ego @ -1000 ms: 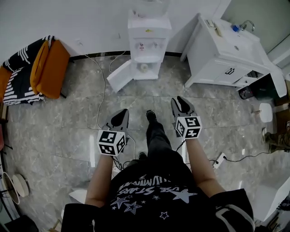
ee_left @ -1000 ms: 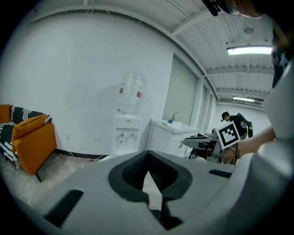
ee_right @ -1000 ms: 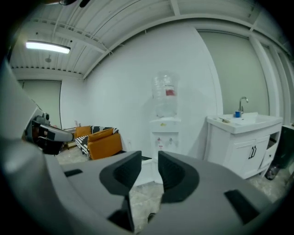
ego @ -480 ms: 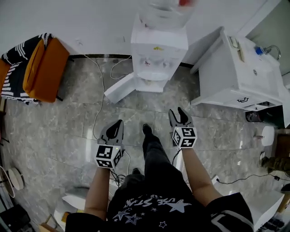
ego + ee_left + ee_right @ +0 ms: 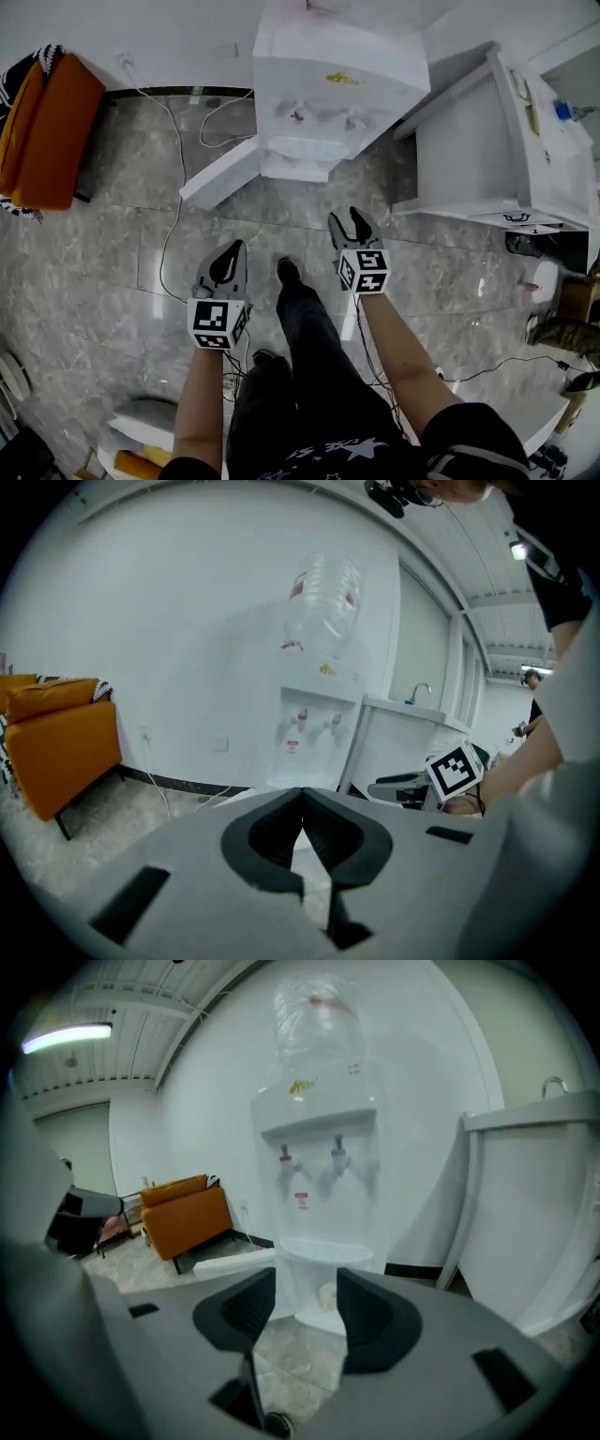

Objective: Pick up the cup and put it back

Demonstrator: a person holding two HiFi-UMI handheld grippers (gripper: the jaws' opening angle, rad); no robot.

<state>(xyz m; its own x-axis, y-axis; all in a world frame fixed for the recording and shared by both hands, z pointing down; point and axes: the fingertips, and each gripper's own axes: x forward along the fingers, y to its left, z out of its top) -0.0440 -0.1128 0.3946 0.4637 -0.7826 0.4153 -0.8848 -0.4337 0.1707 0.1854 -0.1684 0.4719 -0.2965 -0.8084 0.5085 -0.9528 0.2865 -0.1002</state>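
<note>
The left hand-held gripper (image 5: pixel 302 799) is clenched, empty; the right hand-held gripper (image 5: pixel 307 1297) has just been opened, with nothing between its jaws. Further off, the cup (image 5: pixel 327 1296) is seen in the low compartment of the water dispenser (image 5: pixel 319 1138), where it could be toppled by a jaw brought in askew.

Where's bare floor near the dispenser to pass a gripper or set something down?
Bare floor lies between the orange chair and the open door of the dispenser, crossed only by a cable. The strip just in front of the dispenser is free too. Crowded: lower right, beside the cabinet.
</note>
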